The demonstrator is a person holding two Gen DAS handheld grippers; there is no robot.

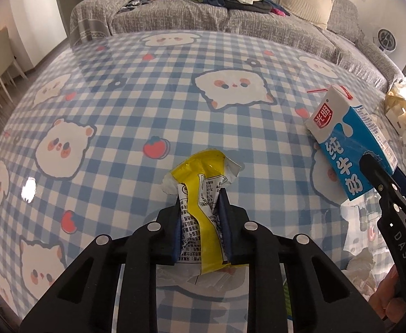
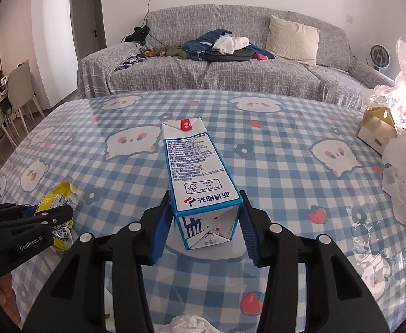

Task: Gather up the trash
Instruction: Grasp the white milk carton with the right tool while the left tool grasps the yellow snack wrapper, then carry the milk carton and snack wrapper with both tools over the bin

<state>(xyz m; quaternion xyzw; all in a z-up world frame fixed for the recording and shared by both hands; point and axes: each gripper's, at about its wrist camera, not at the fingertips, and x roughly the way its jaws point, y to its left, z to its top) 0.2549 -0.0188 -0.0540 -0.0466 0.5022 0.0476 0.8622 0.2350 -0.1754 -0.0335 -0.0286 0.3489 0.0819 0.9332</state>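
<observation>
At about nine o'clock in the right wrist view, the left gripper (image 2: 53, 217) has its jaws pinched narrow on the yellow wrapper (image 1: 203, 194). Its own camera shows the crinkled foil squeezed between the two blue pads (image 1: 225, 216), with the printed tail hanging out below and the torn top fanning out toward twelve o'clock over the checked bench (image 1: 119, 111). The hold looks secure in the middle, but the wrapper is thin and slick — if the pinch sits only on a fold, I judge it could slide free once lifted.

Toward the centre, the right gripper (image 2: 203, 222) has its jaws set at a middling width around the base end of the milk carton (image 2: 197, 172), which lies on its side pointing away to twelve o'clock. The left pad touches the carton's side; the right pad stands right at the far edge, and whether it presses I cannot tell for sure. Gripped this near the end, the long carton could tip nose-down or twist out on the lift, and a hard squeeze might push leftover milk out at the red straw (image 1: 318, 90).

Further right, at two to three o'clock, a small beige box (image 2: 377, 130) and a heap of white plastic bags (image 2: 405, 172) crowd the bench edge — a swinging carton could knock into them. Crumpled tissue (image 2: 186, 323) lies at six o'clock, uncollected.
</observation>
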